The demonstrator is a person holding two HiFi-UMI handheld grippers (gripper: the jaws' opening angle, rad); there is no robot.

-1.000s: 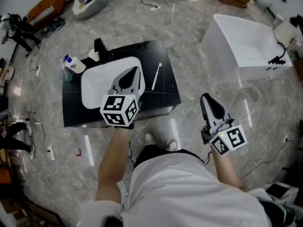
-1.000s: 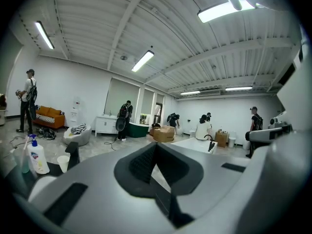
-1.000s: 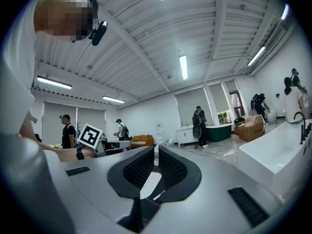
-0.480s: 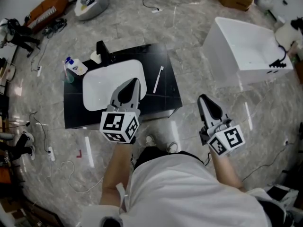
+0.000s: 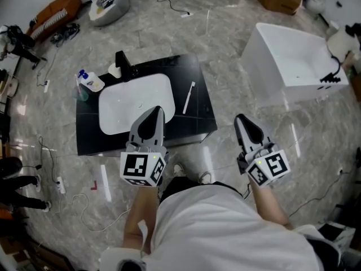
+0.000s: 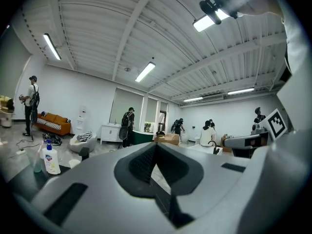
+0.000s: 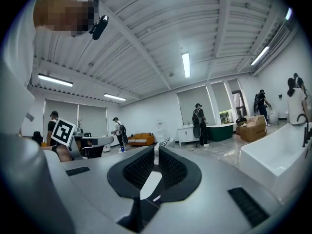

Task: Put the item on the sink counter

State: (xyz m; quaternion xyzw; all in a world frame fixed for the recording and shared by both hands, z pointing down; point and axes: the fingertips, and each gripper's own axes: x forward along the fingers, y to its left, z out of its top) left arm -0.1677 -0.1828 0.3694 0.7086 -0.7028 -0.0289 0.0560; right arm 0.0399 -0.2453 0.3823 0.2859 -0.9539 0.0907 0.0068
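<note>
The black sink counter (image 5: 194, 72) with its white basin (image 5: 127, 103) stands on the floor in the head view. A thin white toothbrush-like stick (image 5: 188, 96) lies on the counter right of the basin. My left gripper (image 5: 156, 110) is shut and empty, its tip over the basin's near right corner. My right gripper (image 5: 242, 118) hovers shut and empty over the floor, right of the counter. In the left gripper view the jaws (image 6: 155, 147) meet at the tip, and in the right gripper view the jaws (image 7: 157, 151) stand together with nothing between them.
A soap bottle (image 5: 90, 79), a cup (image 5: 114, 69) and a black tap (image 5: 121, 61) stand at the counter's far left. A white tub (image 5: 293, 61) sits to the right. Cables (image 5: 48, 157) trail on the floor. People stand far off in the room (image 6: 127, 126).
My left gripper has drawn back toward the person, from over the basin to its near edge. The right gripper has barely moved.
</note>
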